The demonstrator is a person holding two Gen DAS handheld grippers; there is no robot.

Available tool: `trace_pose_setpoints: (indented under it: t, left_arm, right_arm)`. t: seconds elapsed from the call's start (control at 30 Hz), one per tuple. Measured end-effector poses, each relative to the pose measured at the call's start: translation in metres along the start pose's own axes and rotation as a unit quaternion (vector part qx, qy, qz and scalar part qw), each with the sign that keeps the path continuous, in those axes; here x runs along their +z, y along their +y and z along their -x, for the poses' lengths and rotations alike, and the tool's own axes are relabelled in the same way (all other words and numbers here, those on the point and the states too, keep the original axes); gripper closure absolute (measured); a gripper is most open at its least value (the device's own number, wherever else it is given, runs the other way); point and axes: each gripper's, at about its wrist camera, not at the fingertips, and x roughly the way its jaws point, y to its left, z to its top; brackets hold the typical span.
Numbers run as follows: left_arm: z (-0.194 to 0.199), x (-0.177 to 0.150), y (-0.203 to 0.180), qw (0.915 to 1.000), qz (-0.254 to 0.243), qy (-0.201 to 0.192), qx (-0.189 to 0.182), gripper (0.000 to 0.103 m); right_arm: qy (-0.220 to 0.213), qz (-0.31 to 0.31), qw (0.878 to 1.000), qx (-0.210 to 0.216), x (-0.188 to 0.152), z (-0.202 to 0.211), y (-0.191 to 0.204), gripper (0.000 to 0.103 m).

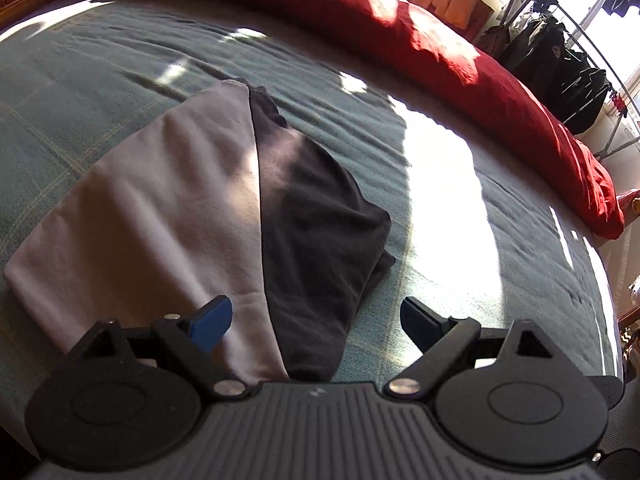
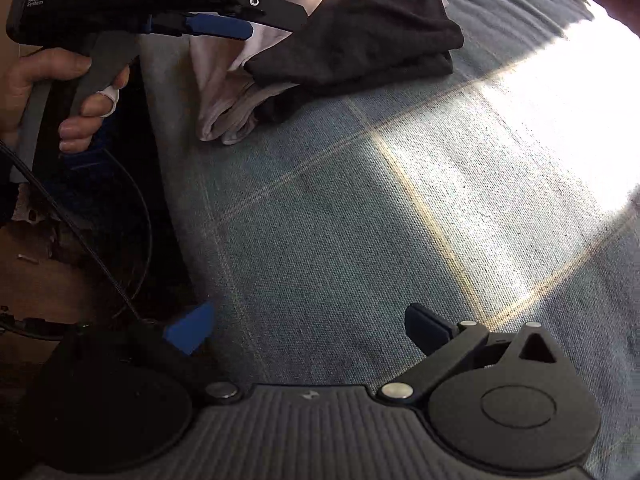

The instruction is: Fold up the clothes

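Note:
A folded garment, pale lilac (image 1: 152,208) on its left part and dark grey (image 1: 320,220) on its right, lies flat on the blue-green bedspread (image 1: 100,80). My left gripper (image 1: 316,322) hovers over its near edge, open, with nothing between the blue pads. In the right wrist view the same garment (image 2: 360,28) sits at the top, its layered edge turned my way. My right gripper (image 2: 308,328) stands open over bare bedspread (image 2: 360,220) near the bed's edge, well short of the garment. The left gripper (image 2: 224,26), held by a hand (image 2: 80,116), appears top left there.
A red duvet (image 1: 420,48) runs along the far side of the bed. Beyond it stand a rack of dark clothes (image 1: 560,60) and a bright window. A strong sun patch (image 1: 440,184) crosses the bedspread. Left of the bed edge is the floor with a cable (image 2: 100,264).

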Motion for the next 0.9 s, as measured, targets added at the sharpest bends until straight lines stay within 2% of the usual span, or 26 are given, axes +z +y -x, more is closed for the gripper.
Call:
trace_pose_setpoints:
  t: [0.07, 0.17, 0.23, 0.33, 0.4, 0.47, 0.57, 0.73, 0.9]
  left_arm:
    - [-0.001, -0.016, -0.006, 0.9993, 0.016, 0.021, -0.025, 0.012]
    - [0.007, -0.015, -0.026, 0.9987, -0.048, 0.016, -0.001, 0.012]
    - [0.01, 0.004, -0.027, 0.9974, -0.07, -0.006, 0.013, 0.012]
    - [0.002, 0.044, -0.018, 0.9947, -0.077, -0.053, 0.042, 0.012]
    - [-0.015, 0.07, -0.008, 0.9923, -0.074, -0.071, 0.07, 0.012]
    - [-0.038, 0.091, 0.002, 0.9912, -0.069, -0.062, 0.094, 0.012]
    - [-0.068, 0.103, 0.014, 0.9932, -0.048, -0.024, 0.104, 0.013]
    - [-0.013, 0.093, 0.0, 0.993, -0.057, -0.054, 0.088, 0.012]
    - [0.038, 0.066, 0.018, 0.9886, -0.021, -0.05, 0.14, 0.011]
  right_arm:
    - [0.001, 0.008, 1.0, -0.001, 0.002, 0.005, 0.003, 0.0]
    - [0.003, 0.013, 1.0, -0.008, 0.004, 0.014, 0.004, 0.0]
    - [0.002, 0.012, 1.0, -0.015, 0.005, 0.02, 0.003, 0.0]
    - [0.0, 0.007, 0.999, -0.031, 0.007, 0.027, 0.0, 0.0]
    - [-0.005, 0.003, 0.999, -0.039, 0.01, 0.032, -0.003, 0.0]
    - [-0.006, -0.002, 0.999, -0.046, 0.014, 0.036, -0.004, 0.0]
    - [-0.016, -0.007, 0.998, -0.056, 0.022, 0.044, -0.005, 0.0]
    - [-0.045, -0.002, 0.997, -0.065, 0.037, 0.06, -0.01, 0.0]
    - [-0.097, 0.041, 0.993, -0.058, 0.078, 0.051, -0.016, 0.0]
